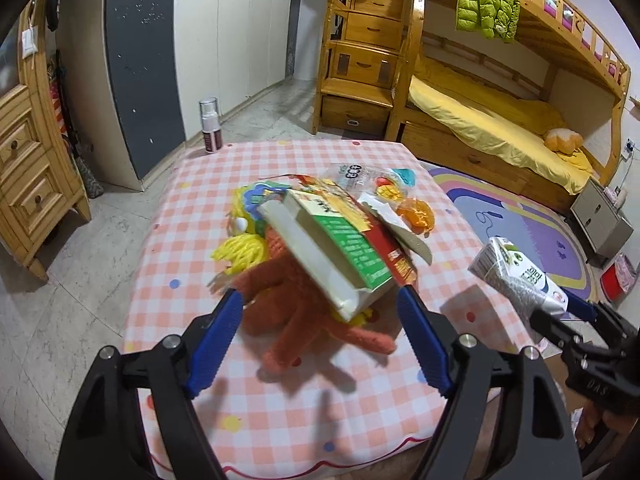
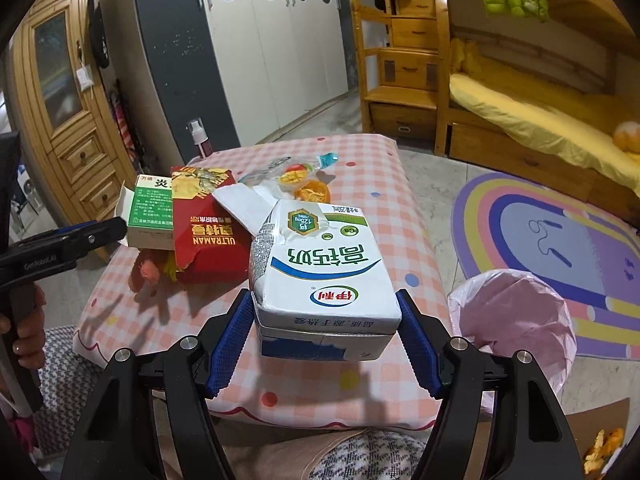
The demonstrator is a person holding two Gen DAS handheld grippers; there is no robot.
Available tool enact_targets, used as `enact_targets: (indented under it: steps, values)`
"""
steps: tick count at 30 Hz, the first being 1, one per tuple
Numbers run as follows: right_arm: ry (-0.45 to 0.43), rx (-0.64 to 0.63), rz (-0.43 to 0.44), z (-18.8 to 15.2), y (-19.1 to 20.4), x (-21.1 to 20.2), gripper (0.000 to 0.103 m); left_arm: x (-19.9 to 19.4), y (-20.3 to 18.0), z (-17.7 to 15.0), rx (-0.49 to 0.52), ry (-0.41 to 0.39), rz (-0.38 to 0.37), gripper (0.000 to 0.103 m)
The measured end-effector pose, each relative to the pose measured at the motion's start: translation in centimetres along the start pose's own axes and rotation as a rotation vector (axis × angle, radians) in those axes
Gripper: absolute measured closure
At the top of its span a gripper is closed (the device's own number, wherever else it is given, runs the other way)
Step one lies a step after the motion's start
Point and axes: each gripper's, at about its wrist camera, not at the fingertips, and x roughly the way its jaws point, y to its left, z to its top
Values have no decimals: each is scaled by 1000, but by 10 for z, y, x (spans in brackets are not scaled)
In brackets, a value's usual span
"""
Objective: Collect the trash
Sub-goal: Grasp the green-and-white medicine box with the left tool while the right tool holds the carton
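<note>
My right gripper [image 2: 326,320] is shut on a white milk carton [image 2: 324,276] and holds it above the table's near edge; the carton also shows in the left wrist view [image 1: 516,276]. My left gripper [image 1: 320,312] is open around the near end of a green and white box [image 1: 332,248], which lies on an orange plush toy [image 1: 296,312]. A red Ultraman box [image 2: 204,220], a white wrapper [image 2: 244,200], a fruit cup [image 2: 296,176] and orange peel [image 2: 314,192] lie on the checked table [image 2: 380,208].
A bin lined with a pink bag [image 2: 516,320] stands on the floor right of the table. A spray bottle [image 1: 210,126] stands at the table's far left corner. A rainbow rug [image 2: 560,240], bunk bed [image 1: 500,120] and wardrobe [image 1: 180,40] surround the table.
</note>
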Motion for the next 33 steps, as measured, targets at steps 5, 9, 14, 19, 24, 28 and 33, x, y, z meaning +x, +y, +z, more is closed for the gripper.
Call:
enact_targets:
  steps: [5,9,14,19,24,28,33]
  values:
    - [-7,7,9,-1,-1,-4,32,24,0,9,-35,48,-29,34]
    - [-6,3,8,-2,-2,-6,32,36,5,8,-76,97,-95,57]
    - [-7,11,14,-2,-3,-9,32,22,5,5,-59,70,-105,68]
    - [-20,-1,22,-1,3,-15,32,-19,4,7,-21,-9,-105,78]
    - [-27,-11,32,0,8,-18,32,-50,2,3,21,-74,-78,81]
    - [-31,-20,38,1,13,-21,32,-59,6,2,27,-100,-76,83]
    - [-34,-23,44,0,16,-24,32,-61,13,18,4,-97,-96,84]
